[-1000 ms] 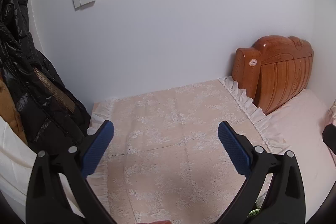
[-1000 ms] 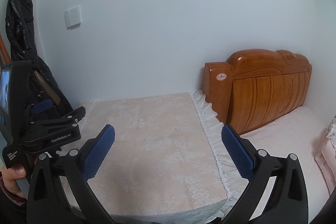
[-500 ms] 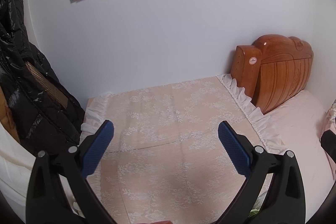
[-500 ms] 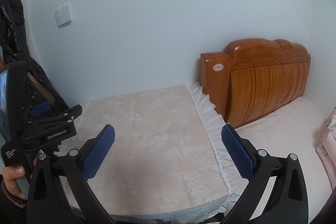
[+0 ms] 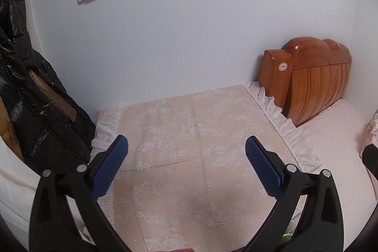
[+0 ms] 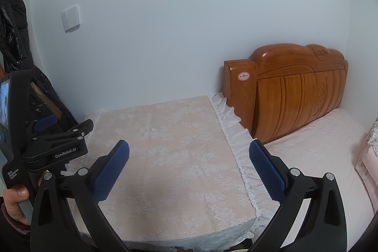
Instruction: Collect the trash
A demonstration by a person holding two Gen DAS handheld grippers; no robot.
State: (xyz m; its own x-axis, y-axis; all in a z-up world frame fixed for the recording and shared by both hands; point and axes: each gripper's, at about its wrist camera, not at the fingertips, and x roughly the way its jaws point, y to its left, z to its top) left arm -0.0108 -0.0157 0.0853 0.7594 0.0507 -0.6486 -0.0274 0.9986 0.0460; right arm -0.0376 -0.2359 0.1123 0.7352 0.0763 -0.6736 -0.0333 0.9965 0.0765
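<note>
I hold my left hand-held gripper [image 5: 186, 162] and right hand-held gripper [image 6: 189, 163] spread wide and empty above the lace-covered surface [image 6: 170, 145], searching; no trash shows.

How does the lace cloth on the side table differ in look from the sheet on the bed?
The lace cloth carries a white floral pattern; the bed sheet is plain. The cloth has a frilled white edge; the sheet shows none. The cloth lies flat with a fold line across it in the left wrist view, while the sheet shows only faint wrinkles. Both are pale pink, and both lie bare.
</note>
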